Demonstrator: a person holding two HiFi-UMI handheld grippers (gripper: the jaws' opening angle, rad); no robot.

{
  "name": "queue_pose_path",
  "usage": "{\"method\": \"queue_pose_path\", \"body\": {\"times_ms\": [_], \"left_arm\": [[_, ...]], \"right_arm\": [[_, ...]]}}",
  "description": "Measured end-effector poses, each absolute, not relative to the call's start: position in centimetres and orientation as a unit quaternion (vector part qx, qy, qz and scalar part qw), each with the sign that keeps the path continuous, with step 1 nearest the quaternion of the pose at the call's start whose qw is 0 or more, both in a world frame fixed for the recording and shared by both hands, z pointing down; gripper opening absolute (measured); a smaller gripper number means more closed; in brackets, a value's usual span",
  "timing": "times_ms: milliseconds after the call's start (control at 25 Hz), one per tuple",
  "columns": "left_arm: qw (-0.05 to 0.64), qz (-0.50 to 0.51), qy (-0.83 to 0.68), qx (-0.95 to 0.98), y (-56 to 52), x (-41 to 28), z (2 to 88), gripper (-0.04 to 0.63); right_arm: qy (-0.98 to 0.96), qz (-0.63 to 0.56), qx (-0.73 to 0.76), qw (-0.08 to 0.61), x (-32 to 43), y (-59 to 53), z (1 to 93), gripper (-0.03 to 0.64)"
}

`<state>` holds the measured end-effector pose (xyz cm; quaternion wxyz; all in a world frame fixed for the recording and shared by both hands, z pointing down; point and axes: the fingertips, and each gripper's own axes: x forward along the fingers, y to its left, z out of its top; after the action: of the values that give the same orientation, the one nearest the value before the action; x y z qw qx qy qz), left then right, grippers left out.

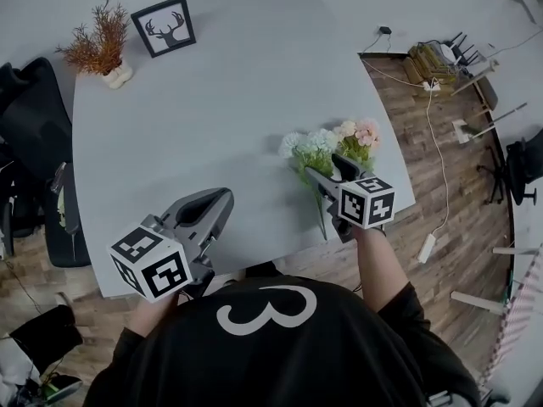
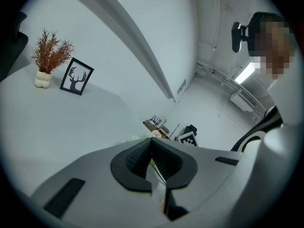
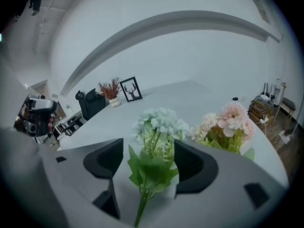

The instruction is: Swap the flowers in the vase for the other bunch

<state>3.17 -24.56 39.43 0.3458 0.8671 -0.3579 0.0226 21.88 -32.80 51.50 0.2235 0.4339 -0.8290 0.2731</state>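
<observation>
Here the pale blue bunch (image 3: 159, 125) lies on the worktop (image 1: 212, 117) between the right hand-held gripper's (image 3: 148, 156) parted jaws, unclamped. Its stem runs back toward the person and its blooms point away. The pink bunch (image 3: 228, 125) sits just to its right, near the worktop's edge, with bare worktop beyond. The left hand-held gripper's (image 2: 152, 151) jaws are together.

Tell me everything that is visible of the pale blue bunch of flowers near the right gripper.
The pale blue bunch has small whitish-blue blossoms, thin green stems and broad leaves; it looks artificial. It seems to lie on the grey table, stems toward the near edge, beside a pink bunch. The open jaws of the right gripper are either side of it, not pressing on it.
</observation>
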Motion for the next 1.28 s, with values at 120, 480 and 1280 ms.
{"method": "queue_pose_path", "body": {"times_ms": [120,480,1280], "left_arm": [[0.348,0.023,-0.368,0.862,-24.6,2.8,39.6,0.011],[0.356,0.008,-0.401,0.844,-24.8,0.9,39.3,0.011],[0.348,-0.015,-0.431,0.832,-22.2,-3.0,38.1,0.011]], "right_arm": [[-0.811,0.291,0.436,0.261,22.2,-33.8,53.9,0.322],[-0.792,0.299,0.414,0.336,20.5,-35.3,58.2,0.319],[-0.778,0.248,0.426,0.389,20.7,-35.8,59.9,0.100]]}}
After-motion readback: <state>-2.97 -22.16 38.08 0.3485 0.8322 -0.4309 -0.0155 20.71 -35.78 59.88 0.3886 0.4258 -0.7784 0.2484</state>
